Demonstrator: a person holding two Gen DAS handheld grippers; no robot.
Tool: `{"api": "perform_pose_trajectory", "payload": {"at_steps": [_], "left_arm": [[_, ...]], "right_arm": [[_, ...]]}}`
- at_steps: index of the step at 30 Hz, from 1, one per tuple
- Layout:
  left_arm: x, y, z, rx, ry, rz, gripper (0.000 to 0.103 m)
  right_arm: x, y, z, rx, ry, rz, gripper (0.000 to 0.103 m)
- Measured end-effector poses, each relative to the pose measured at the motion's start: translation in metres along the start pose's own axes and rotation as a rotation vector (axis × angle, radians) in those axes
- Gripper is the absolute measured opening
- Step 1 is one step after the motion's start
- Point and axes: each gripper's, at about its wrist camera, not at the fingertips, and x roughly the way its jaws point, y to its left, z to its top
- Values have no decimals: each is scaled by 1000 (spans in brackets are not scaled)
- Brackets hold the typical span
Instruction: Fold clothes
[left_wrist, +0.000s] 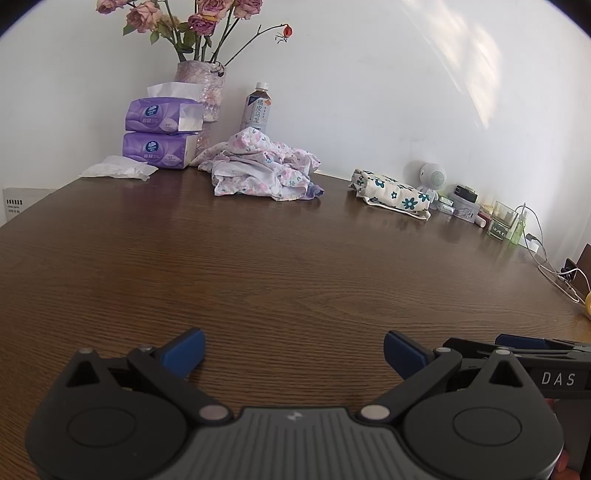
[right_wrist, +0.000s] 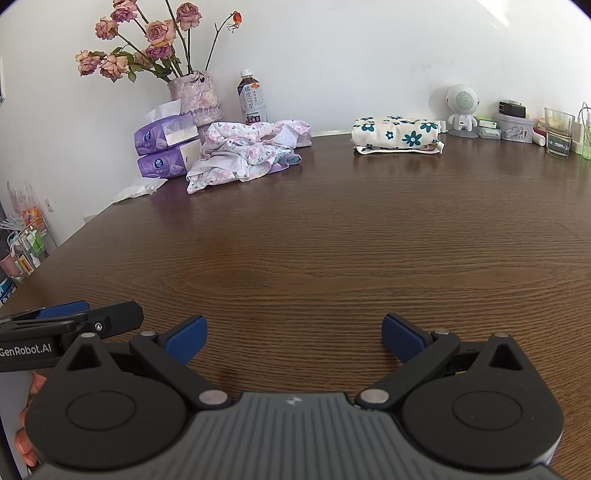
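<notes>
A crumpled pink-and-lilac floral garment (left_wrist: 264, 168) (right_wrist: 245, 155) lies in a heap at the far left of the brown wooden table (left_wrist: 280, 266) (right_wrist: 332, 258). Further right, a white cloth with teal flowers (left_wrist: 393, 194) (right_wrist: 399, 134) sits folded near the wall. My left gripper (left_wrist: 293, 354) hovers low over the near table edge, open, with nothing between its blue pads (left_wrist: 186, 350). My right gripper (right_wrist: 293, 338) is beside it, also open and holding nothing. The side of the right gripper shows in the left wrist view at the right edge (left_wrist: 535, 350), and the left gripper's side shows in the right wrist view (right_wrist: 70, 321).
Along the wall stand two stacked purple tissue packs (left_wrist: 159, 134) (right_wrist: 164, 144), a vase of dried roses (left_wrist: 205, 88) (right_wrist: 195, 96), a tea bottle (left_wrist: 256, 107) (right_wrist: 252, 98), a small white robot figure (right_wrist: 461, 107), a glass (right_wrist: 557, 133), small boxes and white cables (left_wrist: 546, 266). A loose tissue (left_wrist: 118, 168) lies at the far left.
</notes>
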Motion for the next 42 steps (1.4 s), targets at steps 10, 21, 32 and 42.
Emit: {"api": "perform_pose_trajectory", "payload": {"at_steps": [10, 21, 32, 42], "left_arm": [[0, 1, 0, 0, 0, 0, 103], [0, 1, 0, -1, 0, -1, 103], [0, 1, 0, -1, 0, -1, 103], [0, 2, 0, -7, -3, -5, 103]], "right_arm": [[0, 1, 0, 1, 0, 0, 102], [0, 1, 0, 0, 0, -2, 102], [1, 0, 0, -2, 1, -3, 102], [0, 0, 0, -3, 1, -3, 102]]}}
